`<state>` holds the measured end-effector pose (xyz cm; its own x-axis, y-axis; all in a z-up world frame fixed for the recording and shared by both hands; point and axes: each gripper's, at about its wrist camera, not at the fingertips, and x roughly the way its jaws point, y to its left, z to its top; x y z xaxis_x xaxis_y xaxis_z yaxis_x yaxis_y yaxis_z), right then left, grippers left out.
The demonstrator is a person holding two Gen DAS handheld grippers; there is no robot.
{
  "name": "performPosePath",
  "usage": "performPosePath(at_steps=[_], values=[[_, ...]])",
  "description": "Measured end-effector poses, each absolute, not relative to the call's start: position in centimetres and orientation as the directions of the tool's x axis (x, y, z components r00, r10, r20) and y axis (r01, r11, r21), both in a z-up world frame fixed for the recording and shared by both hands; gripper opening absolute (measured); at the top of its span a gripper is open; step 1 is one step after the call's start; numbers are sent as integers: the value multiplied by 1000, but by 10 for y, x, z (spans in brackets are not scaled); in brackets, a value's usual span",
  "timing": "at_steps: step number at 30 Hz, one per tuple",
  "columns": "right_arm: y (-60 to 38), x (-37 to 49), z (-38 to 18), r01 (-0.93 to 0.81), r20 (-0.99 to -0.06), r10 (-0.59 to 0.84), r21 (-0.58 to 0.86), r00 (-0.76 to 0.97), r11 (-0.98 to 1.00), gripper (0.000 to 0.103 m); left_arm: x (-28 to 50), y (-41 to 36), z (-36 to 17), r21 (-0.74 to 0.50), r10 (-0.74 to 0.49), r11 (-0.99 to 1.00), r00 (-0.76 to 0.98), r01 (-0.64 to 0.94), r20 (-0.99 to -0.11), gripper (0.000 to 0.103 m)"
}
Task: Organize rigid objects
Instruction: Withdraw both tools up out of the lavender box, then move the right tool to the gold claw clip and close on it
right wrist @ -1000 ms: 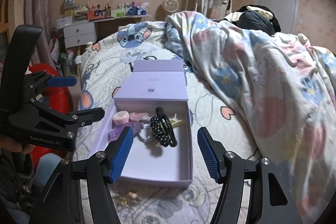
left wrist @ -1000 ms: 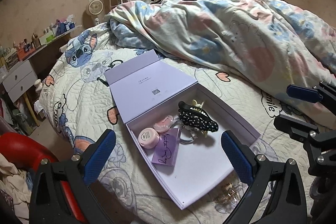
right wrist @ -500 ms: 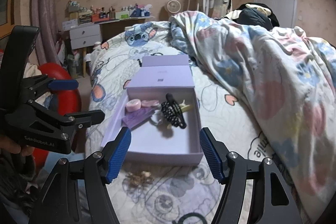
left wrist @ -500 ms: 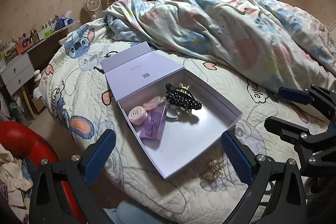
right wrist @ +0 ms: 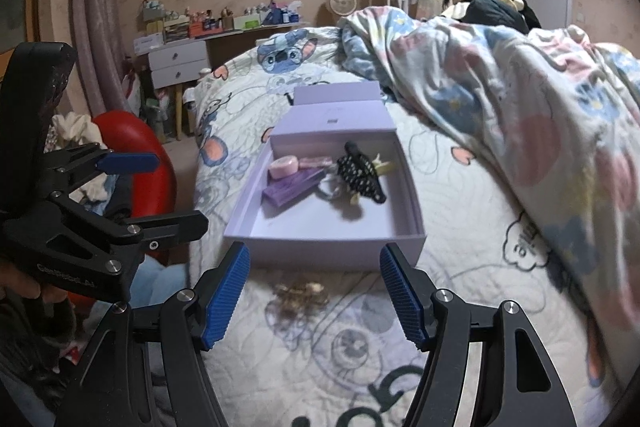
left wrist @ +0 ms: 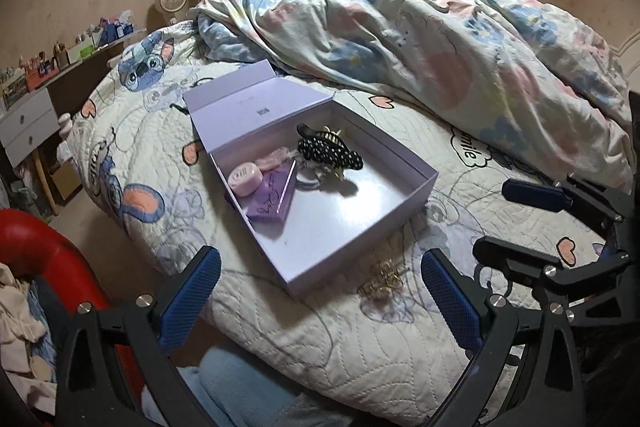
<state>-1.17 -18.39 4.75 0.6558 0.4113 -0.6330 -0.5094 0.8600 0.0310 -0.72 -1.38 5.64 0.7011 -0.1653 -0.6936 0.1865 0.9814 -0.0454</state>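
Since the box [right wrist: 324, 227] already holds the black hair claw [right wrist: 360, 173] at 12 o'clock, one gold clip [right wrist: 298, 293] lies outside at its 6 o'clock, between the empty, spread right gripper [right wrist: 316, 297]; left gripper [left wrist: 320, 291] equally released.

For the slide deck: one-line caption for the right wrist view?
Open right gripper hovers over a gold hair clip on the quilt, just outside the open lilac box of accessories.

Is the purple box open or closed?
Open. The purple box has its lid flipped back flat on the bed, so the polka-dot hair clip and pink round case show inside.
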Motion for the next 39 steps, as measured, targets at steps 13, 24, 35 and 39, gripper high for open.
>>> performPosePath(at_steps=[13,24,35,39], values=[[-189,-22,6,-531,-655,441,73,613,844,68,-23,-20,16,-61,-191,975,658,215,-729,102],[-186,-13,-28,-543,-685,456,104,569,833,68,-16,-20,-20,-82,-194,975,604,208,-773,102],[-187,6,-55,-539,-735,411,73,539,839,65,0,-25,-51,-137,-254,960,546,245,-798,94],[-189,15,-62,-539,-750,401,70,527,839,65,3,-32,-56,-111,-258,952,551,287,-794,83]])
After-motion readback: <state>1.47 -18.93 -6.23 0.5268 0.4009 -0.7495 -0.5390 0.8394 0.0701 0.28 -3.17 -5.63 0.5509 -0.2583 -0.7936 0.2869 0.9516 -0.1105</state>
